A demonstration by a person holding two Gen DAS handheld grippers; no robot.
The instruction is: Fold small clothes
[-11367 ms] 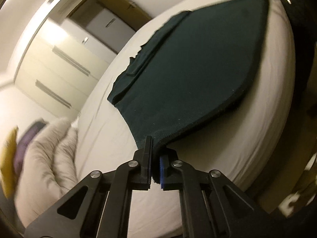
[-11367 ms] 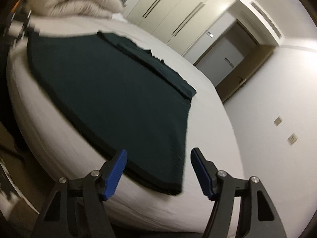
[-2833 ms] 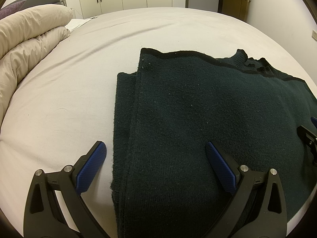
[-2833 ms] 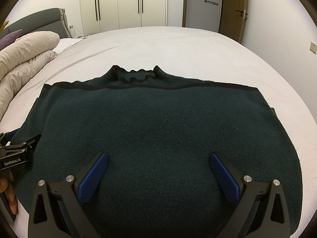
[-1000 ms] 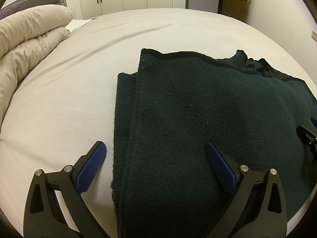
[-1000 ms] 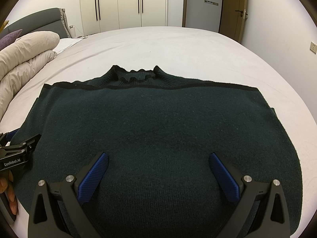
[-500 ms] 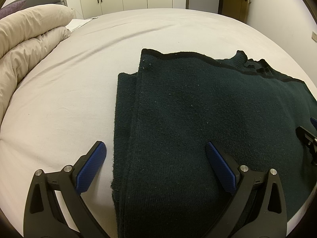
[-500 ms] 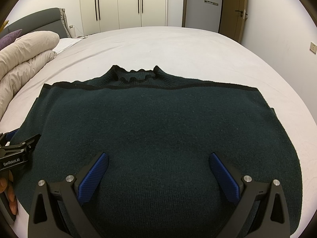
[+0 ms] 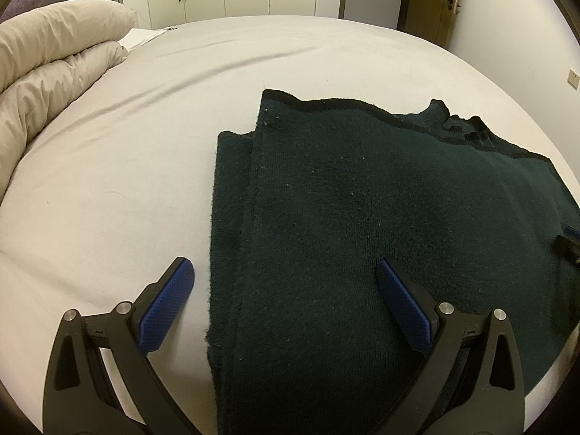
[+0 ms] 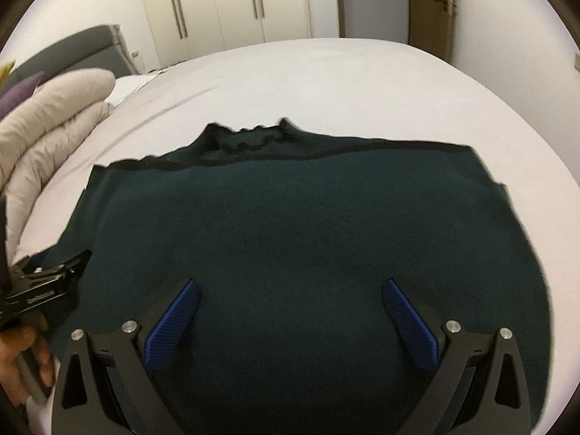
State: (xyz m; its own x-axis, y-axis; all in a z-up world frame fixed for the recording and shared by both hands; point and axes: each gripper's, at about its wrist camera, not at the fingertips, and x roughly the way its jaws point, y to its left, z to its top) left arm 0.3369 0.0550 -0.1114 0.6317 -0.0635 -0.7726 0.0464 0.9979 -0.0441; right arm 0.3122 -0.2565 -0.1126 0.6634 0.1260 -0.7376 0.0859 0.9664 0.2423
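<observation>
A dark green sweater (image 10: 308,239) is laid flat on the bed (image 10: 326,79), its collar pointed toward the wardrobes (image 10: 224,0) and its long axis set across the bed, left to right. Its left side is folded inward, with a narrower layer seen beneath the left edge. The left gripper (image 9: 286,301) is held low over that folded edge, jaws spread wide and empty; a hand (image 10: 21,359) is seen behind it. The right gripper (image 10: 290,311) is held over the sweater's near middle, jaws likewise parted, nothing grasped. A beige duvet (image 9: 54,58) is piled at the far left, and a door (image 10: 431,7) is seen at the far right.
</observation>
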